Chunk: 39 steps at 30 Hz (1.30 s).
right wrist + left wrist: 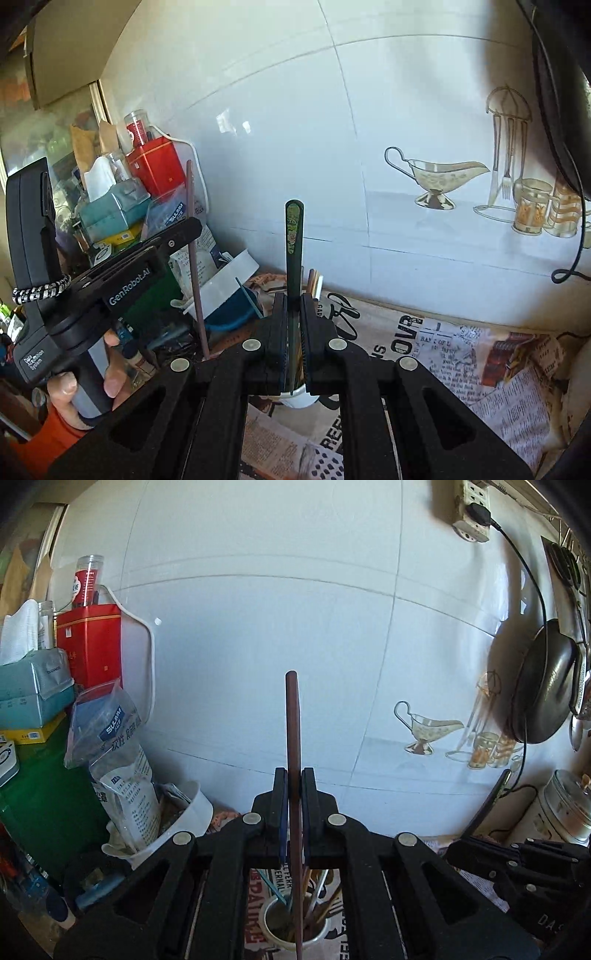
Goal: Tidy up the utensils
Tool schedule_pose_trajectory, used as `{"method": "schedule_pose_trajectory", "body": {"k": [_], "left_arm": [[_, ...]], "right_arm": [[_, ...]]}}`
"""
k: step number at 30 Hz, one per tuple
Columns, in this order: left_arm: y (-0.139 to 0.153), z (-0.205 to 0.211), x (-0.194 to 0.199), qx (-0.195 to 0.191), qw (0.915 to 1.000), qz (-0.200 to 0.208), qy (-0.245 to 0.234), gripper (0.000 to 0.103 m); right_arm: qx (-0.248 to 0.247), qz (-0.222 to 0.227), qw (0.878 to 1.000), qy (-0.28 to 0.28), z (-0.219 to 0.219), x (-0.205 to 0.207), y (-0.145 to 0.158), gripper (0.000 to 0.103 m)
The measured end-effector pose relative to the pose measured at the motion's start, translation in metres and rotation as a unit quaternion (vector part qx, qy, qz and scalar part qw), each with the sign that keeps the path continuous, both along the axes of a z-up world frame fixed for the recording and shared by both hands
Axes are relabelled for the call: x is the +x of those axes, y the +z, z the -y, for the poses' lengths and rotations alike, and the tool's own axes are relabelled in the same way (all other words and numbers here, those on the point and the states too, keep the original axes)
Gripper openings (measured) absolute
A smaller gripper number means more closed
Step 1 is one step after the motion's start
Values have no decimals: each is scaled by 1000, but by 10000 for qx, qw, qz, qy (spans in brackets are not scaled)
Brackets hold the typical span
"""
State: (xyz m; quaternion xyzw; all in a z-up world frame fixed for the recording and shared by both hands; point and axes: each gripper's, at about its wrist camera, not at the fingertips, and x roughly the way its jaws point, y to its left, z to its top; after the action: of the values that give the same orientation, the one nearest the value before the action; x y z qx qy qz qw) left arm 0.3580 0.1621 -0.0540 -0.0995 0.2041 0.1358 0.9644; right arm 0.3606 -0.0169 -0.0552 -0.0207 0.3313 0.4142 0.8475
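Observation:
My left gripper (294, 775) is shut on a brown chopstick (292, 723) that stands upright, its lower end reaching down into a white cup (314, 939) holding several other utensils. My right gripper (294, 299) is shut on a black utensil handle with a green pattern (294, 236), also upright, above the white cup (301, 398). In the right wrist view the left gripper (192, 225) shows at the left, held by a hand, with its pale-looking chopstick (194, 254). In the left wrist view the right gripper's body (517, 864) shows at the lower right.
A newspaper-print cloth (461, 354) covers the counter below a white tiled wall (258, 627). At the left stand a red tin (90, 642), a tissue box (33, 686), a plastic bag (122, 760) in a white bowl (192, 812). A black pan (543, 686) hangs at the right.

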Motion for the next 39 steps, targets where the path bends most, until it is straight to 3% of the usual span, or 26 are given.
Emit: {"method": "schedule_pose_trajectory", "body": {"k": [9, 16, 23, 27, 31, 34, 39], "left_arm": [[-48, -16, 41, 6, 9998, 148, 93, 5], [-110, -16, 55, 9, 9996, -271, 16, 5], [-137, -13, 46, -259, 9963, -817, -24, 5], [-126, -5, 36, -410, 9928, -1125, -47, 5], [-96, 3, 12, -541, 9914, -1193, 21, 6], [-59, 14, -18, -590, 9930, -1021, 62, 8], [9, 37, -75, -351, 9983, -466, -34, 22]], "right_arm": [[-240, -215, 9995, -76, -31, 20, -33, 6], [-443, -495, 9977, -141, -38, 29, -67, 6], [-875, -692, 9935, 208, -42, 22, -85, 7], [-1002, -636, 9922, 371, -35, 16, -75, 9], [-844, -379, 9946, 473, -16, 7, -49, 15], [-653, -60, 9965, 511, 3, -7, -17, 15], [-212, 647, 9972, 296, 44, -47, 42, 18]]}}
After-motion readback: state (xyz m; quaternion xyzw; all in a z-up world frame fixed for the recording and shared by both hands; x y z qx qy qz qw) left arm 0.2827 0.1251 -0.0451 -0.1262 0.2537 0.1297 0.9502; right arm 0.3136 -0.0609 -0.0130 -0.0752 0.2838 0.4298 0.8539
